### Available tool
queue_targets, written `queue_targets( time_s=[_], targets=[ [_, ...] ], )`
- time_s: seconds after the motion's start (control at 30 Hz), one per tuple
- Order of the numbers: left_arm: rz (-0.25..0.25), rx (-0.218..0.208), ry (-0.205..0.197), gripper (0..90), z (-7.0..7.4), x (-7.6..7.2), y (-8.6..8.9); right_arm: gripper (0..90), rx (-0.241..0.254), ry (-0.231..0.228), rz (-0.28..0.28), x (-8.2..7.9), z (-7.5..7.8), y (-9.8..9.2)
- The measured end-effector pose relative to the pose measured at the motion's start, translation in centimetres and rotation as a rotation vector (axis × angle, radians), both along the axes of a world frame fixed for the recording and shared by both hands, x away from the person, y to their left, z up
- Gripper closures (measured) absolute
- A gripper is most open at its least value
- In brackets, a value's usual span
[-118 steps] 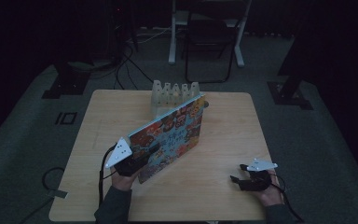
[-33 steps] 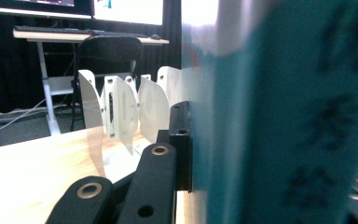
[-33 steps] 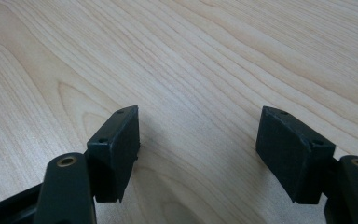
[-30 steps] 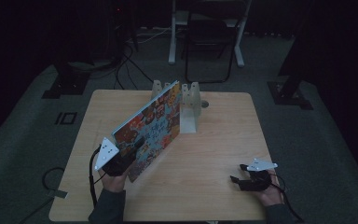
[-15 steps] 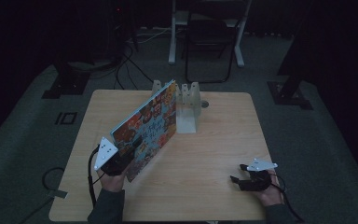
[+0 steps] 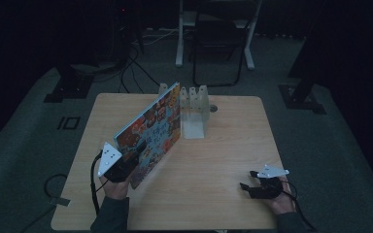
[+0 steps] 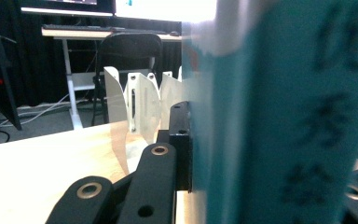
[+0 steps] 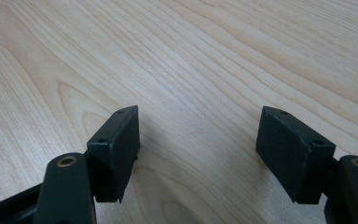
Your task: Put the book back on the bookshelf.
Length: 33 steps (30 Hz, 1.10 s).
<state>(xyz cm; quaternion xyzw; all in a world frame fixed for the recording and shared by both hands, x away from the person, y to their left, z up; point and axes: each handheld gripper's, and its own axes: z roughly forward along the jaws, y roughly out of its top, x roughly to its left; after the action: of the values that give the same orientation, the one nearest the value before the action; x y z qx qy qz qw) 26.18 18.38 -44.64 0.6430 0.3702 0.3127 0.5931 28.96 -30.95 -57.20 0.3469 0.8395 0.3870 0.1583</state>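
Swung up from its earlier slant, the thin picture book with a bright cartoon cover (image 6: 151, 130) now stands nearly on edge, clamped at its near corner in the left gripper (image 6: 121, 166), its far end reaching the white slotted plastic rack (image 6: 194, 109). Keeping the book square to a slot should stop it snagging on a divider. Far off, the right gripper (image 6: 252, 187) rests jaws apart over bare pale wooden table (image 8: 214, 56), with open room between.

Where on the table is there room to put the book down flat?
Bare wood lies between the book and the right hand-held gripper, and right of the white rack. It is crowded at the rack, where the book nearly touches.
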Motion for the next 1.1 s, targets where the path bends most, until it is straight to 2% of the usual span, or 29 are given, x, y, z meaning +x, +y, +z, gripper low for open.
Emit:
queue_targets(
  time_s=[1.1],
  targets=[
    [0.103, 0.023, 0.011, 81.0, -0.32, 0.67, -0.38, 29.5, 0.0, 0.0, 0.001, 0.01, 0.0, -0.01]
  ],
)
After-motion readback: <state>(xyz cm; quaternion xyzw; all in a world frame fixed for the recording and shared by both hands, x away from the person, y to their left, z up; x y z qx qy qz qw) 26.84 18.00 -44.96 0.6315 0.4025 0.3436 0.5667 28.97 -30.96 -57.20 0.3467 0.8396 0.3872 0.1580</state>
